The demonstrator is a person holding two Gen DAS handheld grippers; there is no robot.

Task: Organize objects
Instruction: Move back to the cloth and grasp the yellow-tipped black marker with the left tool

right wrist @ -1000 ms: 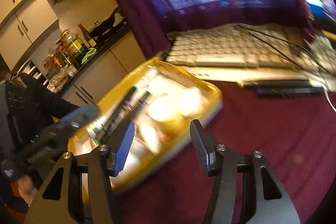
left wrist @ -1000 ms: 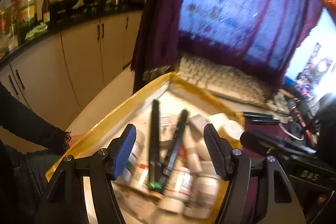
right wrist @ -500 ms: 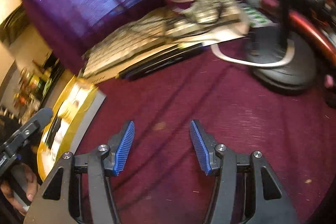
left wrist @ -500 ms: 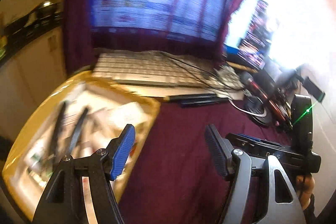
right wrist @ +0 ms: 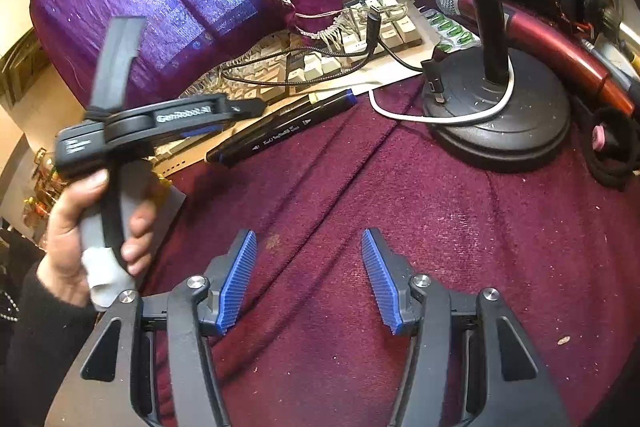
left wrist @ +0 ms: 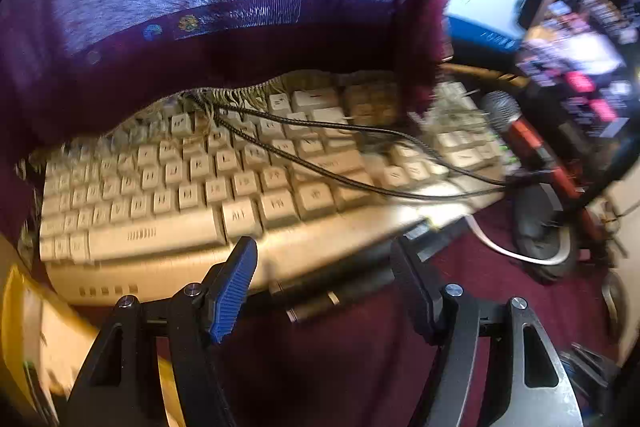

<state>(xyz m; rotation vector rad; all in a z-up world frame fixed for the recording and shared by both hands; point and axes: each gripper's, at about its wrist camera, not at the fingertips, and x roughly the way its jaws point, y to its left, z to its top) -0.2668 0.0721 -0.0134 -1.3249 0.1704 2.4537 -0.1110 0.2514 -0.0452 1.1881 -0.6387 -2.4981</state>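
Just ahead of my left gripper [left wrist: 322,273], two dark marker pens [right wrist: 280,131] lie side by side on the maroon cloth [right wrist: 400,227], against the front edge of the keyboard [left wrist: 180,195]. Its jaws stand wide with nothing between them; my right gripper [right wrist: 308,277] is equally spread and empty, pitched down over bare cloth. I judge the risk is the braided cable [left wrist: 320,147] and keyboard edge: closing there could snag them or roll a pen away. The person's left hand [right wrist: 92,227] grips its handle upright, reaching forward.
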